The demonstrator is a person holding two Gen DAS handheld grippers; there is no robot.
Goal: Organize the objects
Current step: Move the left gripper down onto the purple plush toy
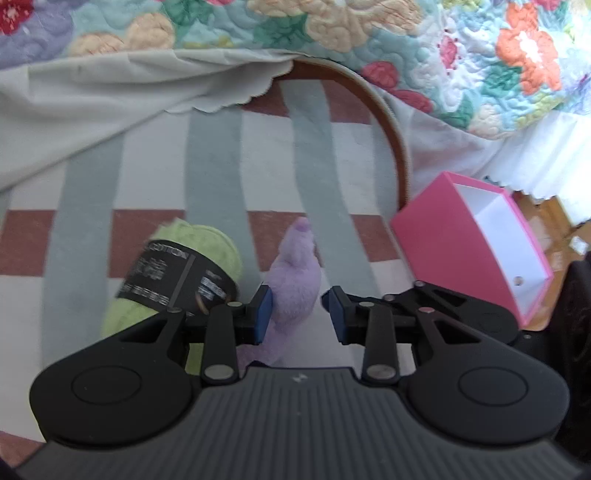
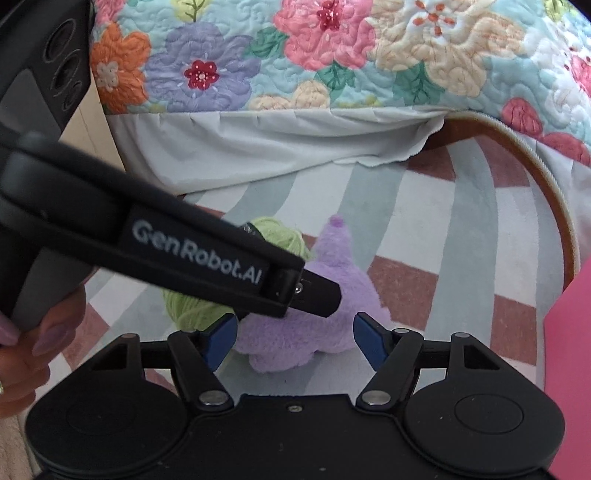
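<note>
Since both tools converge on one toy, what matters is how the purple plush [image 1: 293,273] lies between them. It rests on the striped rug [image 1: 155,166], its long axis running near to far and its small rounded tip pointing toward the bed's floral quilt [image 1: 332,29].

The left tool [image 1: 297,295] points along that axis and is narrowed about the near part of the body. Its left pad lies against the fur, while a sliver of rug shows beside the right pad. I cannot tell whether the toy is truly pinched.

The right tool [image 2: 291,325] comes in from the near side with its pads apart. They straddle the toy's broad near end, and neither is visibly pressing. In its view the left tool crosses from the left, with its tip over the plush's back.

Just left of the toy, touching or nearly so, lies a green yarn ball [image 1: 207,243] with a black label. The pink box [image 1: 443,243] sits to the right, apart from the plush, with its white inside showing on the side away from the toy.

The plush probably has to travel rightward to the box, and the right tool is on that side. The opening is not toward the toy, so a lift over the rim looks necessary.
</note>
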